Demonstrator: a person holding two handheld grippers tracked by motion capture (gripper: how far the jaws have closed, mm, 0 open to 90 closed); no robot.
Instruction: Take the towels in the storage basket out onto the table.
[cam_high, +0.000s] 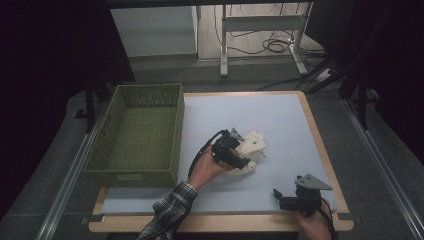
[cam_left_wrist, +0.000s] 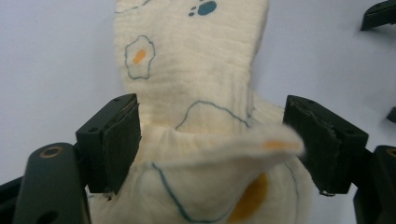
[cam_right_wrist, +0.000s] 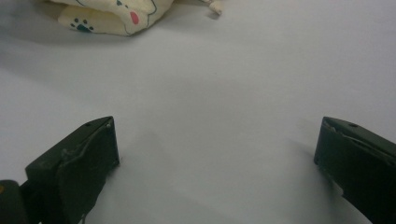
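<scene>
A cream cloth (cam_high: 254, 146) printed with blue outlines and orange spots lies bunched at the middle of the light blue mat (cam_high: 280, 117). My left gripper (cam_high: 241, 154) is down on it from the left. In the left gripper view the cloth (cam_left_wrist: 196, 70) bulges up between the jaws of that gripper (cam_left_wrist: 212, 140), which stand wide apart; the pads (cam_left_wrist: 122, 140) flank a loose fold without squeezing it. My right gripper (cam_high: 286, 192) rests near the mat's front right corner. Its jaws (cam_right_wrist: 217, 149) stand open over bare mat, with the cloth (cam_right_wrist: 112, 16) farther off.
A green woven basket (cam_high: 150, 89) stands along the mat's left side, its inside bare. The wooden table edge (cam_high: 320, 145) frames the mat. Beyond the table are a desk's metal legs (cam_high: 223, 45) and cables on the floor.
</scene>
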